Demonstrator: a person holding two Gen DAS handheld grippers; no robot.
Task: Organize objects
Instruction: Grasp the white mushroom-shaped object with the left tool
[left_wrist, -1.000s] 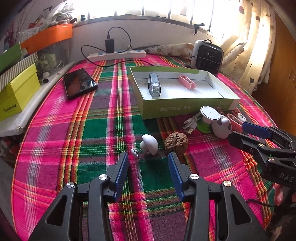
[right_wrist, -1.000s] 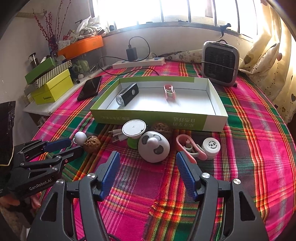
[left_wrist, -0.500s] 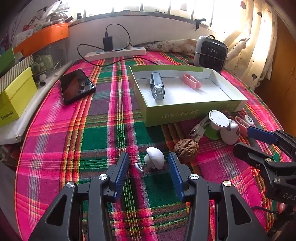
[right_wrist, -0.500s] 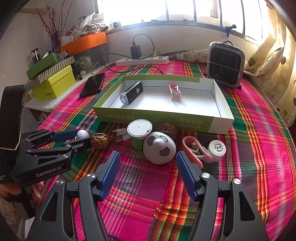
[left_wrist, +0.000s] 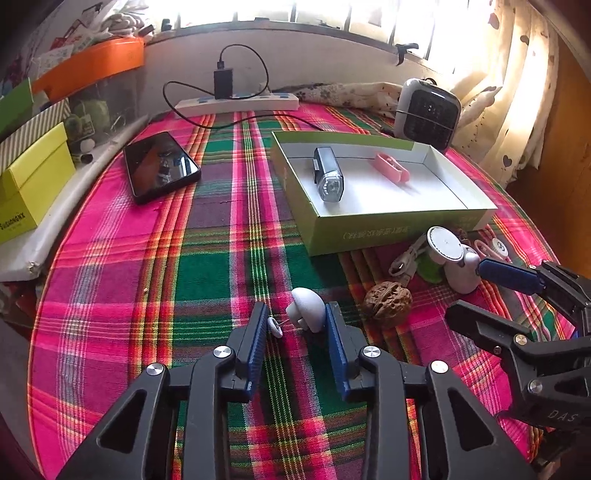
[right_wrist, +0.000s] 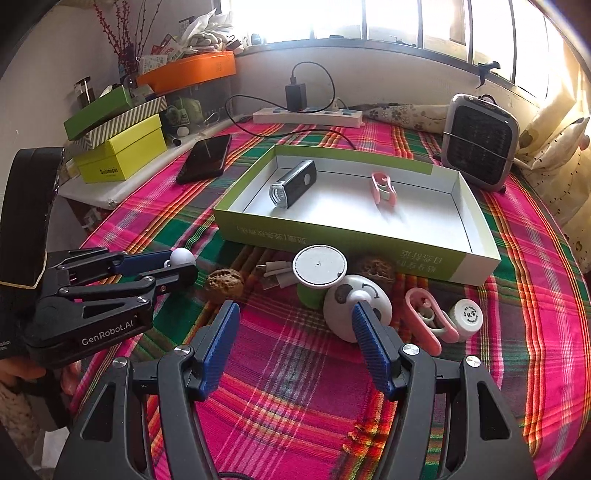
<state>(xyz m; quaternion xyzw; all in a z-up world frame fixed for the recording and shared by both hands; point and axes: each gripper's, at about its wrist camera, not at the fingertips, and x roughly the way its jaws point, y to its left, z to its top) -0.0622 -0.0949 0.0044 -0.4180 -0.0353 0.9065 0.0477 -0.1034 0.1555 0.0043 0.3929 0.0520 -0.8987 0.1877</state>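
A small white mushroom-shaped object (left_wrist: 307, 308) lies on the plaid tablecloth between the fingertips of my open left gripper (left_wrist: 295, 314); it also shows in the right wrist view (right_wrist: 181, 257). A walnut (left_wrist: 388, 303) lies just to its right. My right gripper (right_wrist: 295, 314) is open and empty, its right finger in front of a white panda-face gadget (right_wrist: 349, 295). An open green box (right_wrist: 354, 245) holds a black bike light (right_wrist: 293, 183) and a pink clip (right_wrist: 383, 187).
In front of the box lie a white disc on a green spool (right_wrist: 319, 266), a USB cable (right_wrist: 275, 275), a pink clip (right_wrist: 424, 321) and a white cap (right_wrist: 468, 314). A phone (left_wrist: 159, 166), power strip (left_wrist: 236, 103), heater (right_wrist: 480, 142) and stacked boxes (right_wrist: 122, 157) stand further back.
My left gripper has moved forward, so the white mushroom object now sits between its fingertips. My right gripper has moved forward towards the panda gadget.
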